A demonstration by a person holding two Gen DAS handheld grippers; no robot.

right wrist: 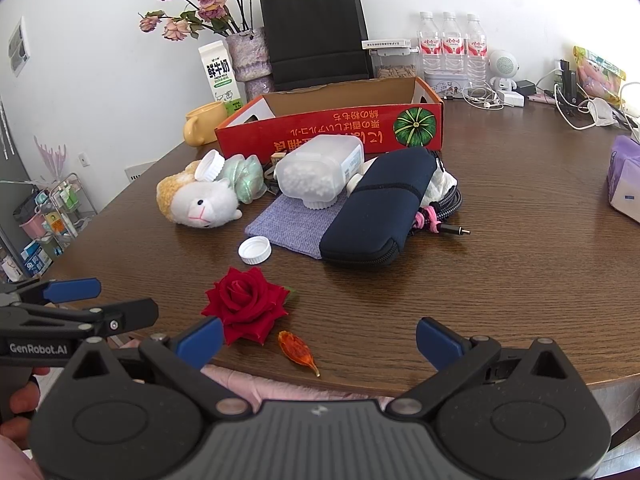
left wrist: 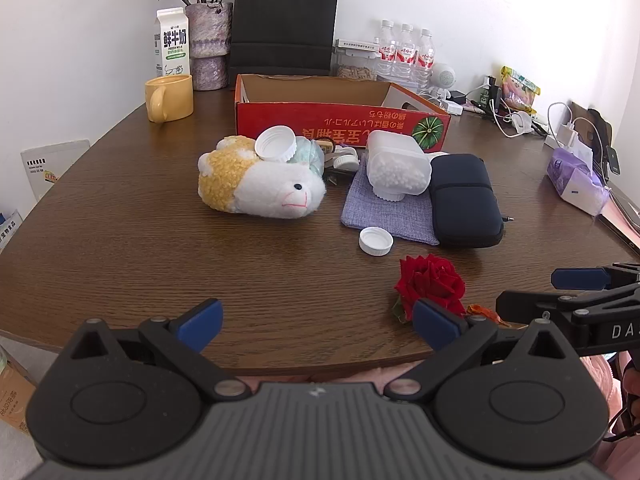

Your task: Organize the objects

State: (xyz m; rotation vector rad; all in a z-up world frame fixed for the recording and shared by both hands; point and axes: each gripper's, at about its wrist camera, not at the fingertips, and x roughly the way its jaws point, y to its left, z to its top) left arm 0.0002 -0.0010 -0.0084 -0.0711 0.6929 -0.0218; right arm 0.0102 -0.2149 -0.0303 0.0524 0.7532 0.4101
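A white wall backs a dark brown wooden table [left wrist: 120,240] with a rounded near edge. The largest container, a red cardboard box [left wrist: 340,120] with a green pumpkin printed on its front, stands open at the middle back; what lies inside cannot be told. Behind it stands a black paper bag [left wrist: 284,20], with a vase of dried roses [left wrist: 208,44], a milk carton [left wrist: 171,42] and a yellow mug [left wrist: 170,98] to its left, and three water bottles [left wrist: 406,54] to its right. In front of the box lies a heap: a white and yellow plush toy [left wrist: 256,180] with a white cap resting on it, a clear plastic jar [left wrist: 396,164] of white pellets on its side, a dark blue zip case [left wrist: 464,200] and a grey-blue cloth pouch [left wrist: 388,216]. A loose white lid [left wrist: 376,241] lies just before the pouch. Nearer the edge lie a red rose [right wrist: 246,304] and an orange petal [right wrist: 298,352]. The left gripper [left wrist: 318,324] and right gripper [right wrist: 318,338] hang over the near edge, jaws spread wide, holding nothing.
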